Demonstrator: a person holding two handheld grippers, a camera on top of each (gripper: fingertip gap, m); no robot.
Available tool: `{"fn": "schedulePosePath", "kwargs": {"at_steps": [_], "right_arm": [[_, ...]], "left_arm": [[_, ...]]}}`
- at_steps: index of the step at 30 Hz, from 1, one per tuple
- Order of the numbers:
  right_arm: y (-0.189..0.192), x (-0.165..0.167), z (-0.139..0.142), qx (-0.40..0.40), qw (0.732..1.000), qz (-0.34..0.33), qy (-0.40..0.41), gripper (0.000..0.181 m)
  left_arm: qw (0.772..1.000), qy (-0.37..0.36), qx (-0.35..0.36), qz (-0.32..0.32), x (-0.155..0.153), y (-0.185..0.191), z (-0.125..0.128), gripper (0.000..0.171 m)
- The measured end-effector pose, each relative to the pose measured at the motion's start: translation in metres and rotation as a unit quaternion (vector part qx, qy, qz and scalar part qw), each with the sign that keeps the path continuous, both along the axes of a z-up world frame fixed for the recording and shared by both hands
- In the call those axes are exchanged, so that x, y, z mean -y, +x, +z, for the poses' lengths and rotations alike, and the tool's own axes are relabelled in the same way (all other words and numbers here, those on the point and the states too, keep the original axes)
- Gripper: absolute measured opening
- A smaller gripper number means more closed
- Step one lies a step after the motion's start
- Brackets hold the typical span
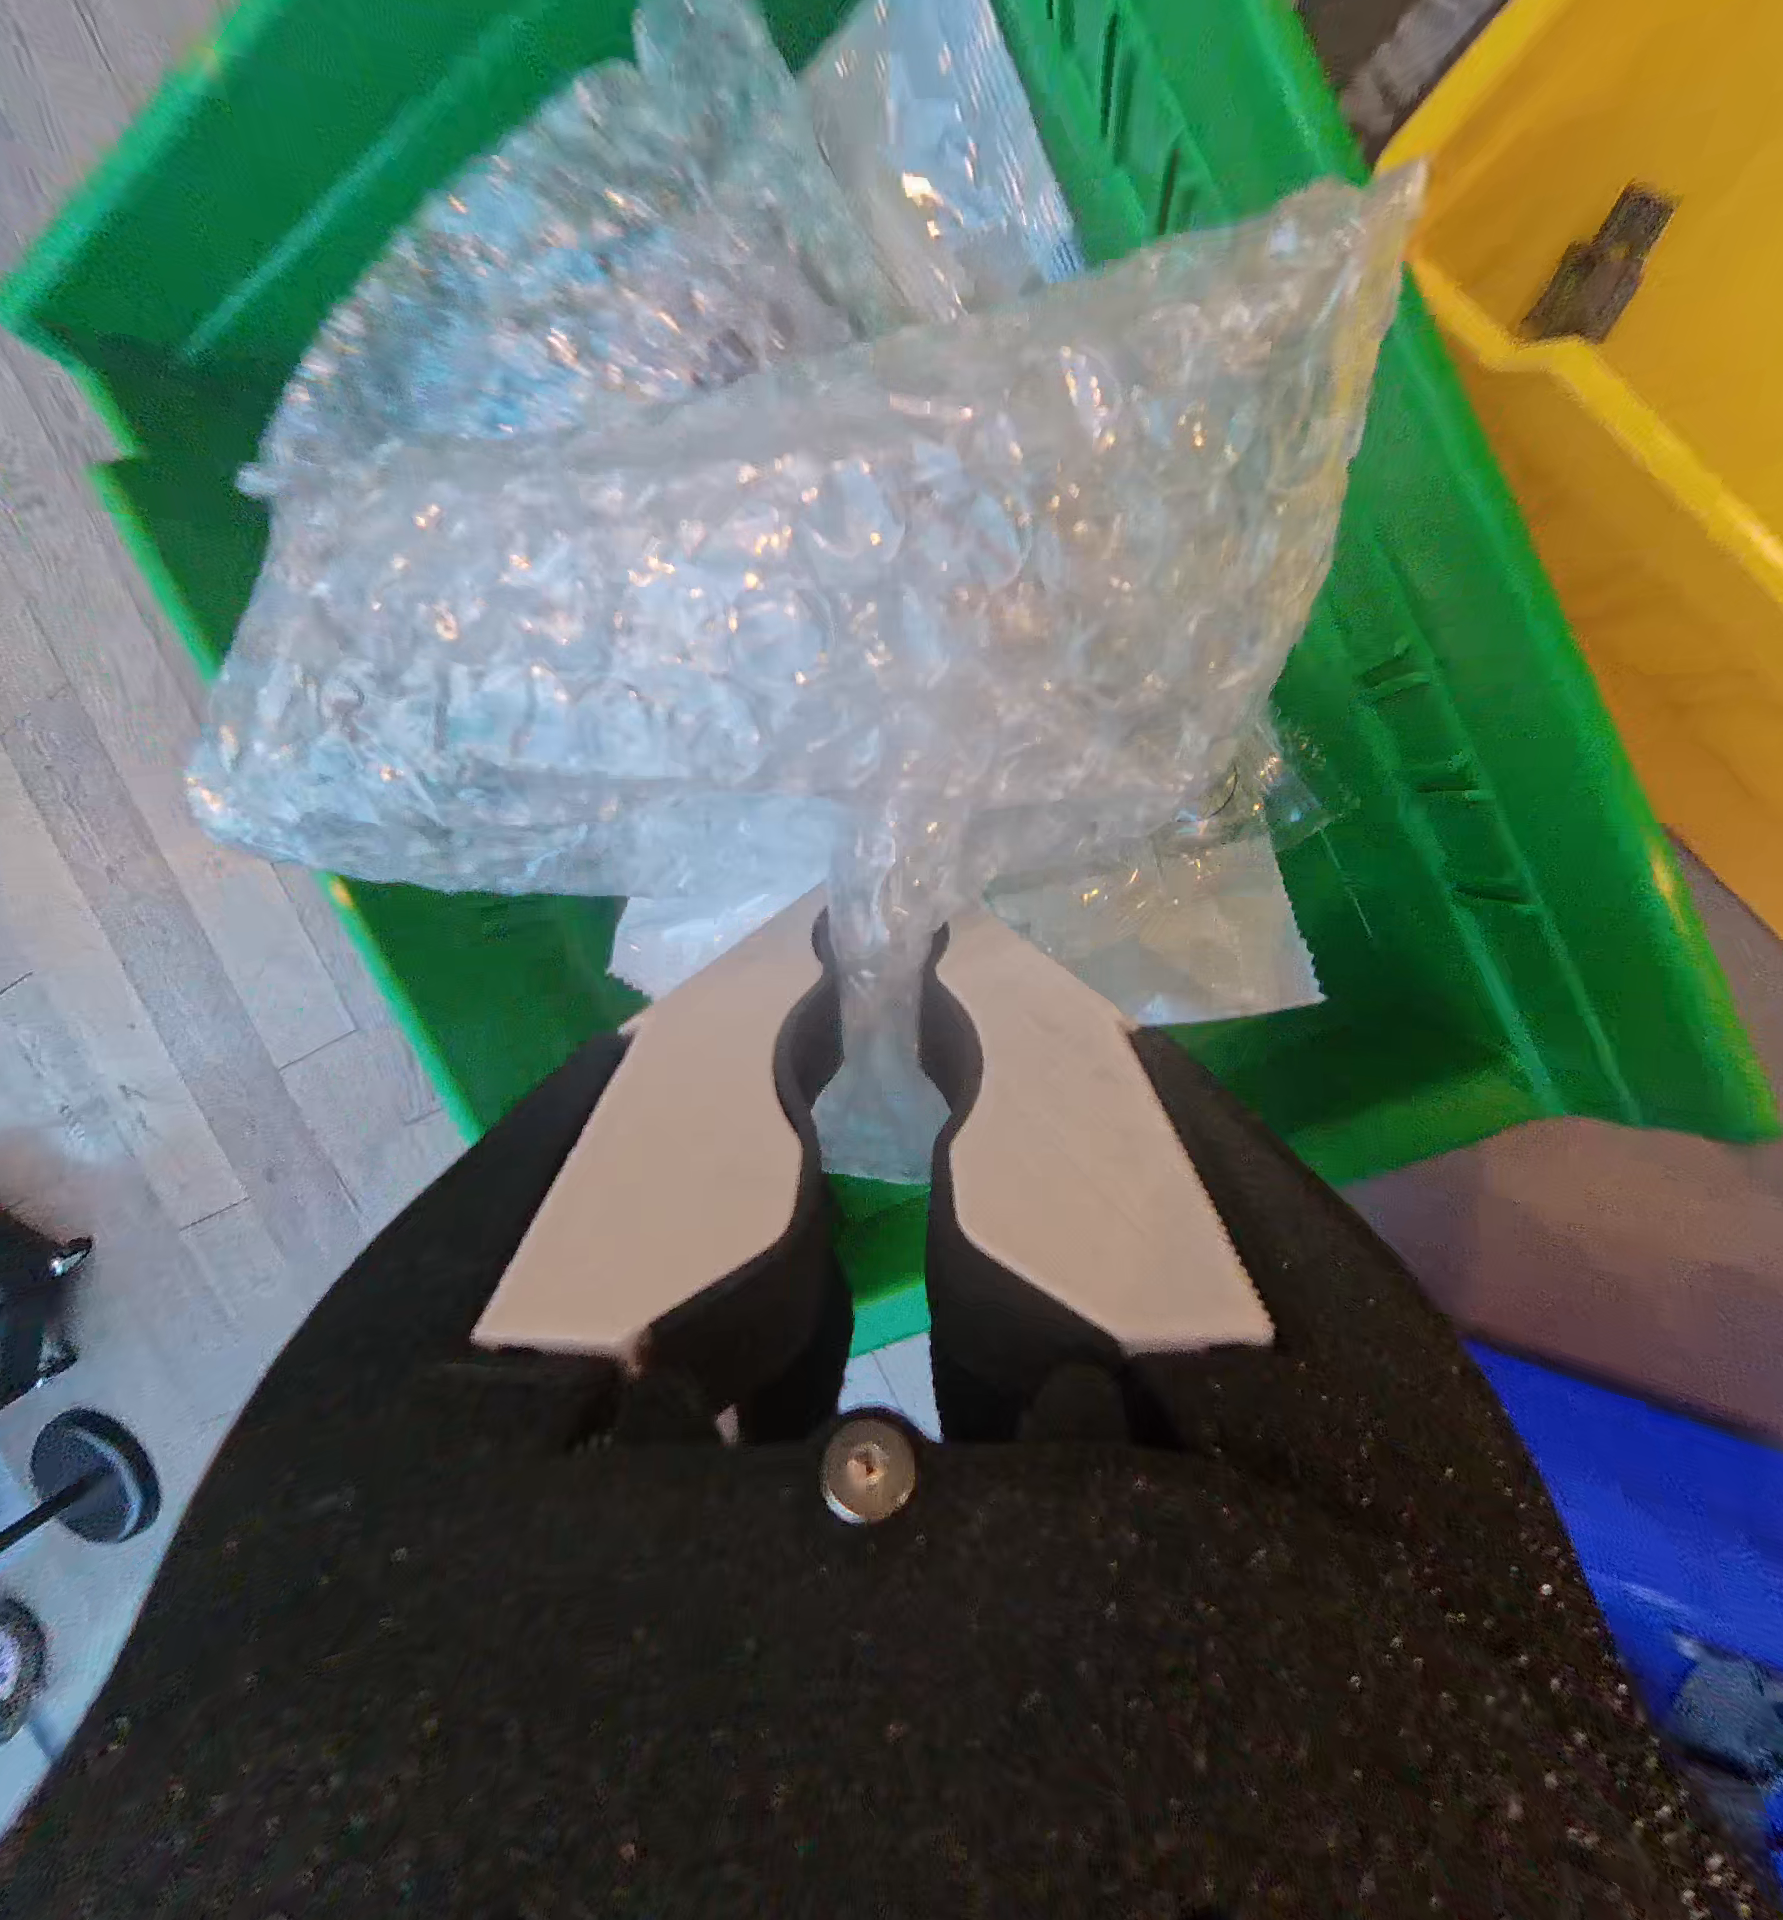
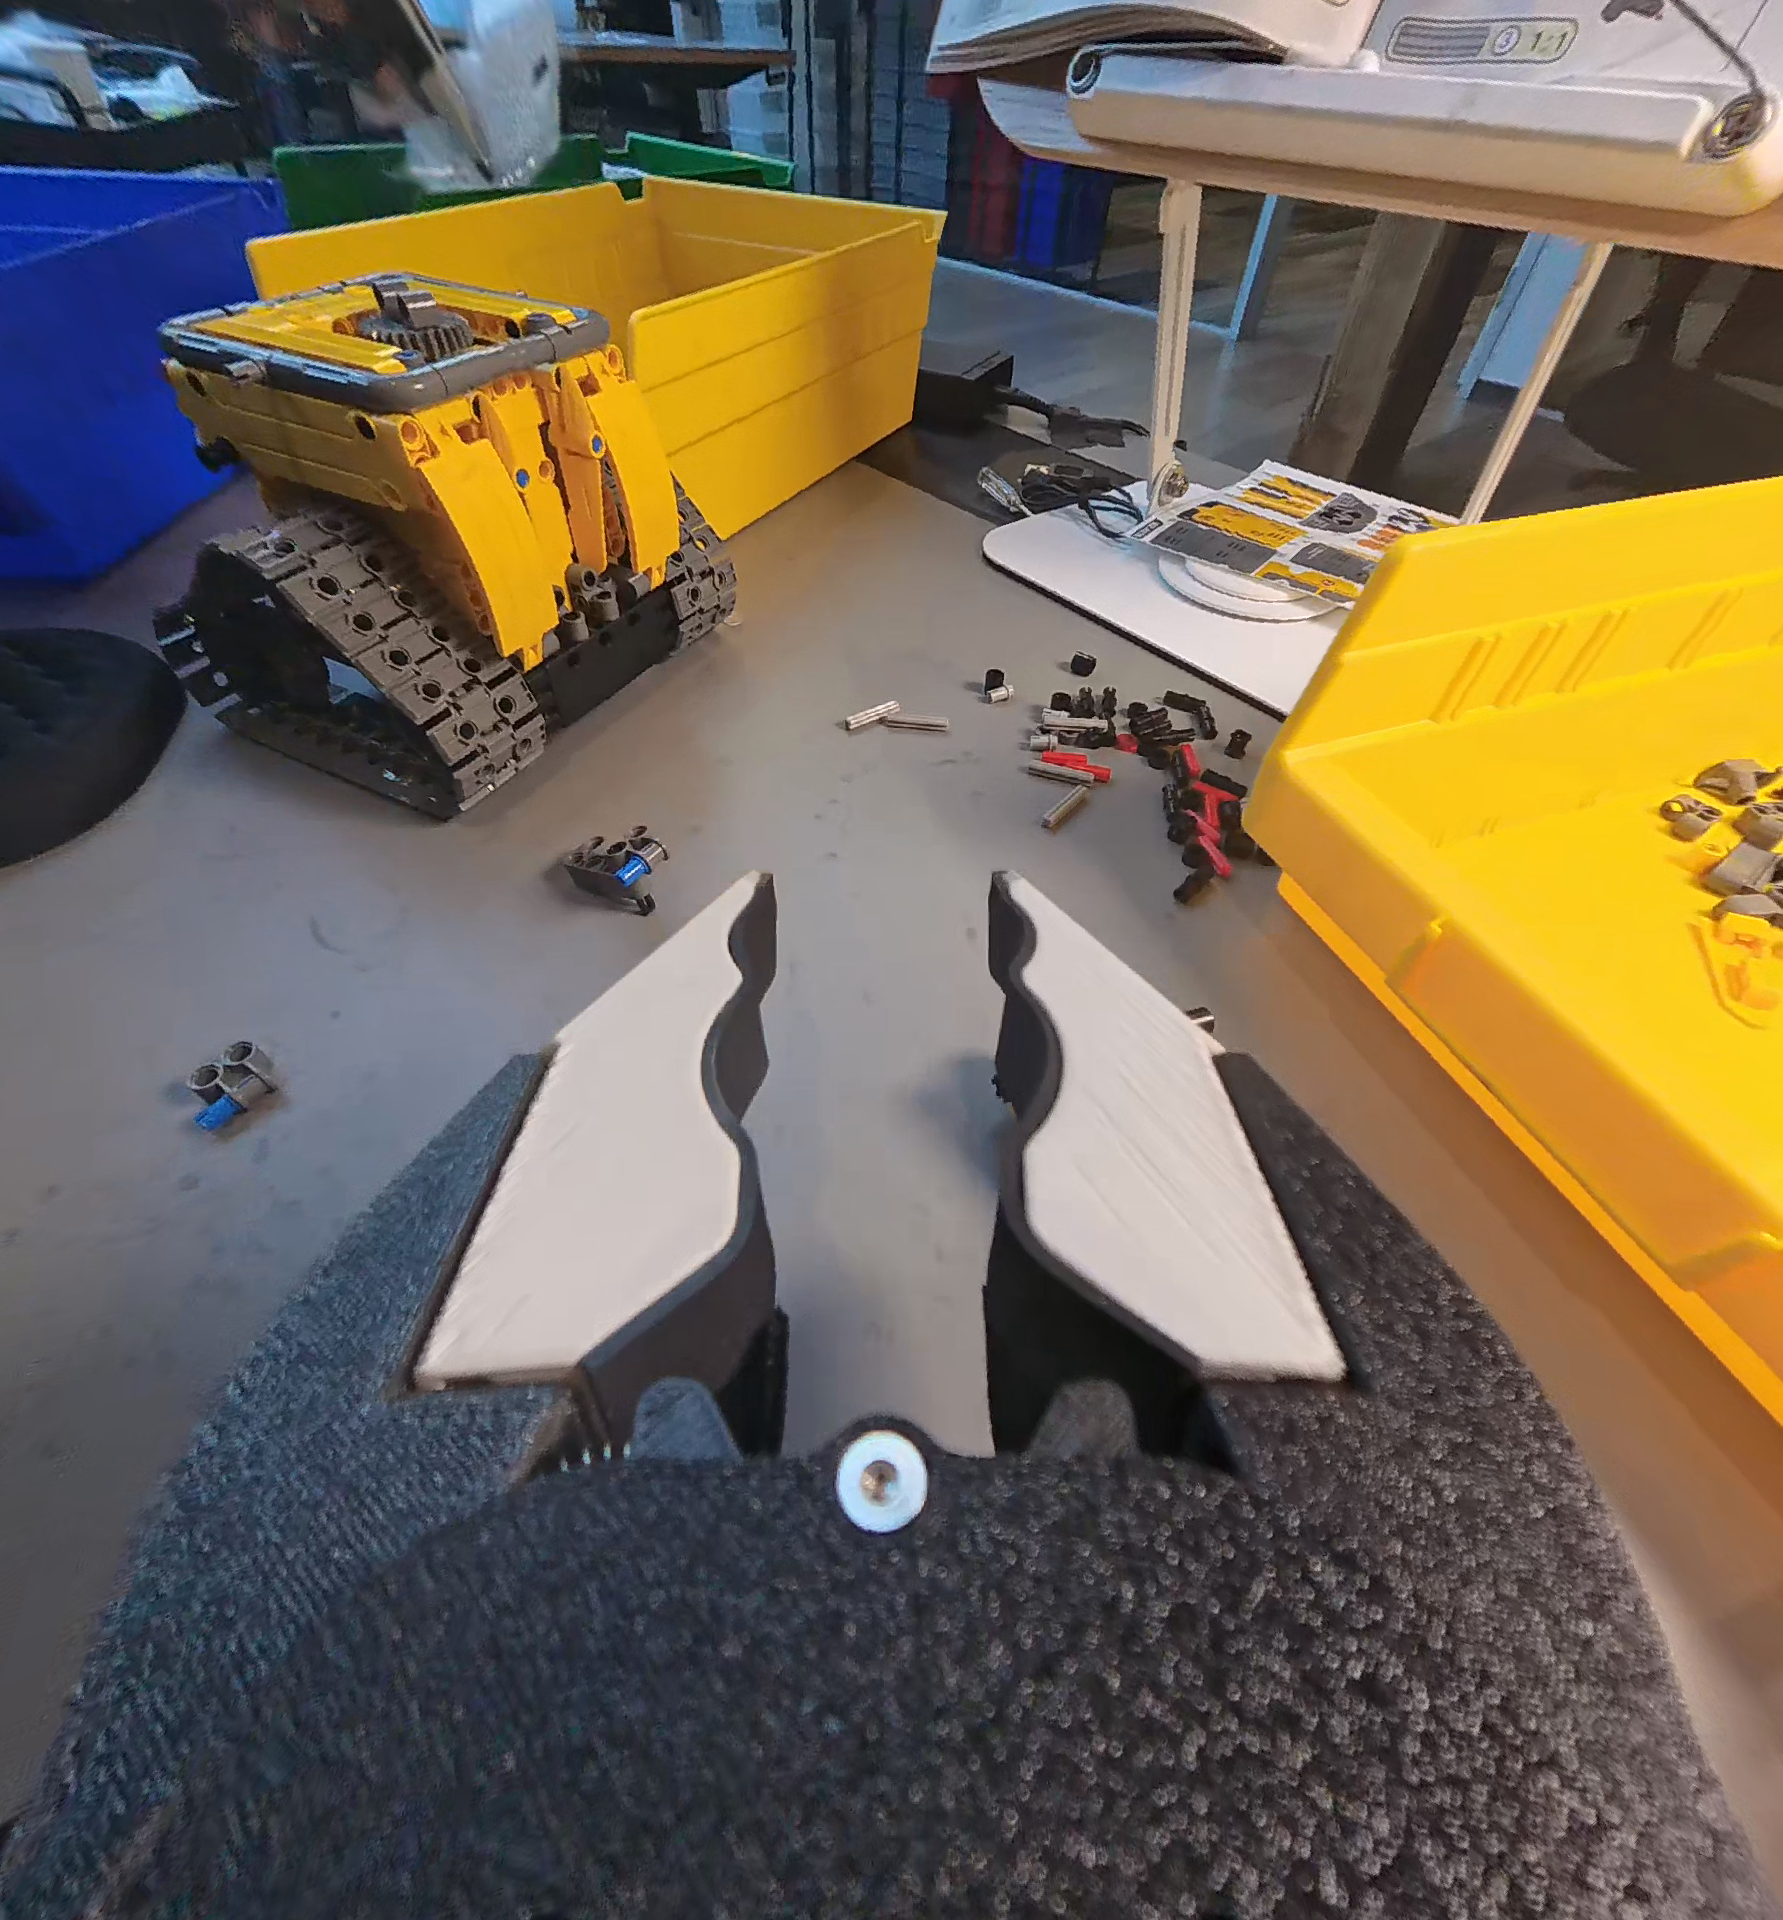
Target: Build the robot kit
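- I am pinching a bunched neck of bubble wrap (image 1: 762, 582) between the fingers of my left gripper (image 1: 879, 997); the jaws are pressed nearly together on the plastic.
- The sheet is fanning out ahead of the tips, its long axis running crosswise from lower left to upper right, and hanging over a green bin (image 1: 1438, 727).
- More clear plastic is lying inside that bin, under and behind the held piece; I cannot tell where one piece ends and the next begins.
- A yellow bin (image 1: 1676, 499) is sitting just right of the green one; a blue bin (image 1: 1645, 1538) is cut off at the lower right.
- My right gripper (image 2: 882, 894) is hovering spread and empty above the grey table (image 2: 347, 1039).
- Nearest its tips is a small black-and-blue piece (image 2: 617, 864), ahead and left; a scatter of pins (image 2: 1147, 758) is lying ahead and right.
- A yellow tracked model (image 2: 430, 520) is standing farther off to the left, and a yellow tray (image 2: 1489, 1091) of grey parts is on the right, cut off by the frame.
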State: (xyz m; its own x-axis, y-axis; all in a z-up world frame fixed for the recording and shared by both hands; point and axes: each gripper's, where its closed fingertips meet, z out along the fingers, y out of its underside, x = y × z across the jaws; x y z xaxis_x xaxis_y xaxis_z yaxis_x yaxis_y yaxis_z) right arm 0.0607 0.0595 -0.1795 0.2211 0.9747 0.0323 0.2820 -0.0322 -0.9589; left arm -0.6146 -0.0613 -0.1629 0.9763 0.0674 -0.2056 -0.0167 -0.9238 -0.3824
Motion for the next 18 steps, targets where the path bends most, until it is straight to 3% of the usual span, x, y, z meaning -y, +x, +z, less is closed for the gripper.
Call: {"fn": "schedulePosePath", "kwargs": {"at_steps": [5,8,15,18], "right_arm": [[-0.002,0.001,-0.004,0.017,1.000,-0.005,0.013,0.041],[-0.002,0.000,-0.004,0.019,1.000,-0.007,0.016,0.040],[0.000,0.000,-0.004,0.020,1.000,-0.013,0.017,0.040],[0.000,0.000,-0.004,0.019,0.999,-0.014,0.022,0.040]], "left_arm": [[0.998,0.061,-0.005,0.012,0.008,-0.015,0.065,0.006],[0.997,0.075,-0.011,0.013,0.010,-0.018,0.079,0.007],[0.999,0.049,-0.002,0.005,0.003,-0.012,0.027,0.015],[0.998,0.065,0.009,0.004,-0.005,-0.008,0.023,0.036]]}}
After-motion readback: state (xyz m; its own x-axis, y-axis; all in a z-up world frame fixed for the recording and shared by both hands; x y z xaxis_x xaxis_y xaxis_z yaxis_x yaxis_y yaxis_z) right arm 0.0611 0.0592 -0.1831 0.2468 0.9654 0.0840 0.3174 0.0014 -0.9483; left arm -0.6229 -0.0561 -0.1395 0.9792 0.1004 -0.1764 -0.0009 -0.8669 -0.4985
